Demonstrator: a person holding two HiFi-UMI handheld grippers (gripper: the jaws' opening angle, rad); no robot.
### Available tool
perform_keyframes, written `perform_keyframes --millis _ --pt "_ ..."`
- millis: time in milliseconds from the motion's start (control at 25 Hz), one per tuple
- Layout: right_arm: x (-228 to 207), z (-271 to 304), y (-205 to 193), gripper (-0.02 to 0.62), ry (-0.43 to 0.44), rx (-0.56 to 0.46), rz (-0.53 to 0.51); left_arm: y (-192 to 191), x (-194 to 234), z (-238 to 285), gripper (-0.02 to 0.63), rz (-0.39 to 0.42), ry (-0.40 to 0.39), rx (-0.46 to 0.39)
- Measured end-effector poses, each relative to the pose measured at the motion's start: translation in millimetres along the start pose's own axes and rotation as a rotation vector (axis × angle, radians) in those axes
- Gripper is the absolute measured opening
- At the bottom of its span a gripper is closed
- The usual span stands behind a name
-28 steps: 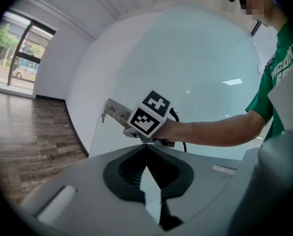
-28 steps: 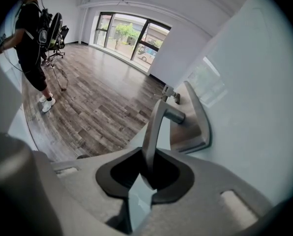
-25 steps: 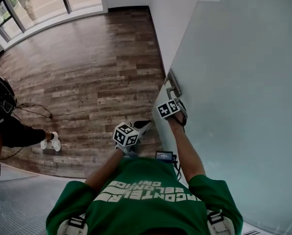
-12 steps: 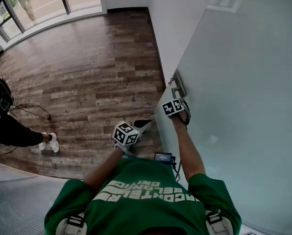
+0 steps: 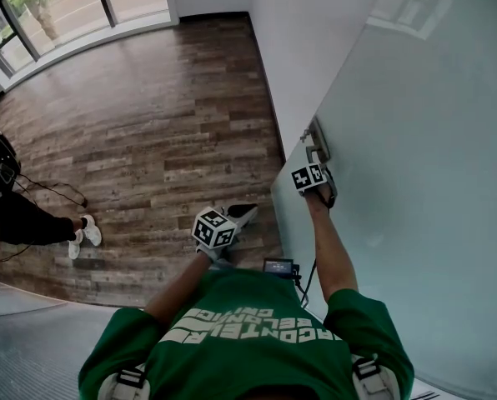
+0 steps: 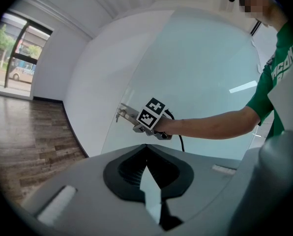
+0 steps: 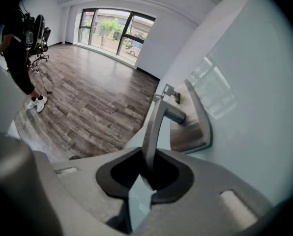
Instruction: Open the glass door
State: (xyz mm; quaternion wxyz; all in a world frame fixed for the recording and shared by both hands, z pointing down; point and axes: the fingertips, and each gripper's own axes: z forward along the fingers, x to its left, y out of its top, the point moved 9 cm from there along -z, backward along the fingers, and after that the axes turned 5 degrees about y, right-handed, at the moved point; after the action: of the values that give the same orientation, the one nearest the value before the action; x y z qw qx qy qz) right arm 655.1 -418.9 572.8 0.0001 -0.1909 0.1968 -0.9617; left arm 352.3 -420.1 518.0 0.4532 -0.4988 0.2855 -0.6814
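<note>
Wood-plank floor filled the left of the head view. A bystander in white shoes stood at its far edge, well apart from the work and out of the door's swing.

Nearer the middle, the left tool hung low in front of the green shirt, its jaws drawn together on nothing. I judged that it had no part in this step and was held close to the body so that it would not foul the door's edge.

To its right, the right tool reached out at arm's length, pointing downward, clenched on the door handle. In the right gripper view the metal lever ran straight into the hollow between the jaws, with its backplate just behind. Gripping the lever toward its free end made sense, since that gives the most leverage for swinging the panel.

The glass door took up the whole right side as a frosted, pale-green pane. It appeared to stand ajar, its handle edge angled away from the white wall. The opening seemed partly done. Going on would call for a steady force along the door's arc, with the grip firm enough that the smooth lever did not slip.
</note>
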Motion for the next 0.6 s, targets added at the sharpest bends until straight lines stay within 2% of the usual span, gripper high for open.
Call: perform_keyframes --millis 600 --pt "-4.6 3.8 -1.8 0.022 -0.021 0.04 -0.001 -1.8 14.6 -14.4 0.015 -0.017 0.01 -0.005"
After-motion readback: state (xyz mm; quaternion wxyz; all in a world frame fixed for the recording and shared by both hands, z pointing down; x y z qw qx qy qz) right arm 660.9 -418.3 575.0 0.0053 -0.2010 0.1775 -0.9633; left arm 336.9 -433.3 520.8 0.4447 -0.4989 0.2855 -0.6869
